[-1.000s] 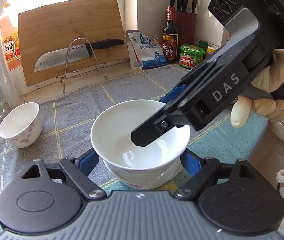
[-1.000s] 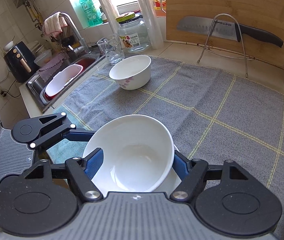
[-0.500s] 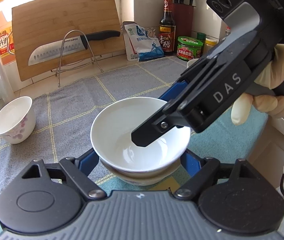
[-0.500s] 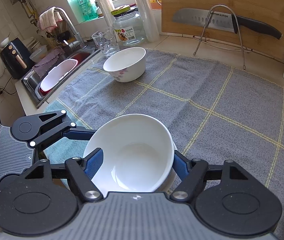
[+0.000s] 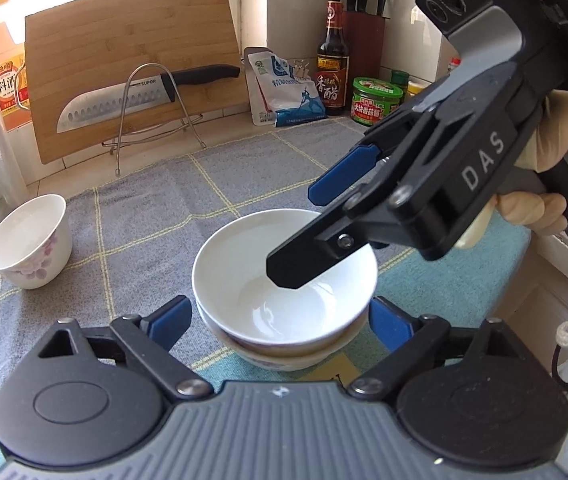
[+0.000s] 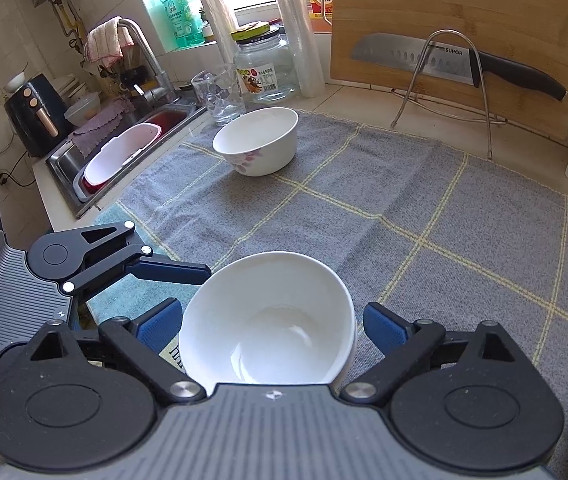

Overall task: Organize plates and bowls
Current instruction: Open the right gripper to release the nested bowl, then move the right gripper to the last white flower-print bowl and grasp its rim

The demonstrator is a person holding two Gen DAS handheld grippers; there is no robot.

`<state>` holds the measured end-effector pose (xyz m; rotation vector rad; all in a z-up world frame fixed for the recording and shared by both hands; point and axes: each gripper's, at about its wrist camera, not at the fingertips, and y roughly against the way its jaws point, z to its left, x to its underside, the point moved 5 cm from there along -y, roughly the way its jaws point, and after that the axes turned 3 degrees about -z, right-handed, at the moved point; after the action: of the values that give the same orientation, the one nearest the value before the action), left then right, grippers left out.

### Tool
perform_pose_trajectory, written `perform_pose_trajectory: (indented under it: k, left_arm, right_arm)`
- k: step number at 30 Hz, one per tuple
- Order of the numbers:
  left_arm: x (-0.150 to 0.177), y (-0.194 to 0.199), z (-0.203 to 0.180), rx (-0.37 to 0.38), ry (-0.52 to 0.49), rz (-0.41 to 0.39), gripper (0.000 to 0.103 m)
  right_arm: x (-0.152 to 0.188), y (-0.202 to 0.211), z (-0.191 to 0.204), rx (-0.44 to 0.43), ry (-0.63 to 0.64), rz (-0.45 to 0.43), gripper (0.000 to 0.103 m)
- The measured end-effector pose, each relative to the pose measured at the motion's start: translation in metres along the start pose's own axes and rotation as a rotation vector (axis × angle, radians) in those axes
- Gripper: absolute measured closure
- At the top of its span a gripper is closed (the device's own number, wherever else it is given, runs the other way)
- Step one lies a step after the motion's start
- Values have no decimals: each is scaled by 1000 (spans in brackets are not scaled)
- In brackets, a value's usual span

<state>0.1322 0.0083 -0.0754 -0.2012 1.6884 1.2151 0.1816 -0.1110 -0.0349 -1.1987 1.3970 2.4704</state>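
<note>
On the grey checked towel point(image 6: 424, 208), just at its near edge: two white bowls nested, top bowl point(image 5: 284, 276) seated in lower bowl point(image 5: 275, 354). Flanking the stack, left hand-held gripper point(image 5: 279, 320), jaws just opened, blue pads point(image 5: 169, 320) clear of the rim on either side, nothing pinched. Above the same stack, right hand-held gripper point(image 6: 273, 326), jaws likewise just opened wide, both pads apart from the top bowl, one black finger hanging over its hollow in the left wrist view. Held by a gloved hand point(image 5: 544, 184). Farther back on the towel, well apart from the stack, a floral bowl point(image 6: 257, 140), upright. Behind the towel, a cutting board point(image 5: 131, 68) with a knife point(image 5: 139, 96) on a wire rack.
</note>
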Motion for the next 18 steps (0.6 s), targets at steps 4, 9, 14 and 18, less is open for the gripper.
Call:
perform_pose_trajectory:
  k: [4, 9, 14, 18]
  left_arm:
    - [-1, 10, 1, 3, 6, -5, 8]
    - [2, 26, 13, -23, 30, 0, 8]
    - [6, 30, 42, -120, 70, -4, 7]
    - [10, 27, 77, -236, 103, -6, 7]
  right_arm:
    - [-2, -1, 1, 19, 16, 2, 2]
    - [-5, 2, 5, 36, 44, -7, 0]
    - [-14, 1, 8, 33, 71, -20, 0]
    - [-27, -5, 11, 32, 97, -35, 0]
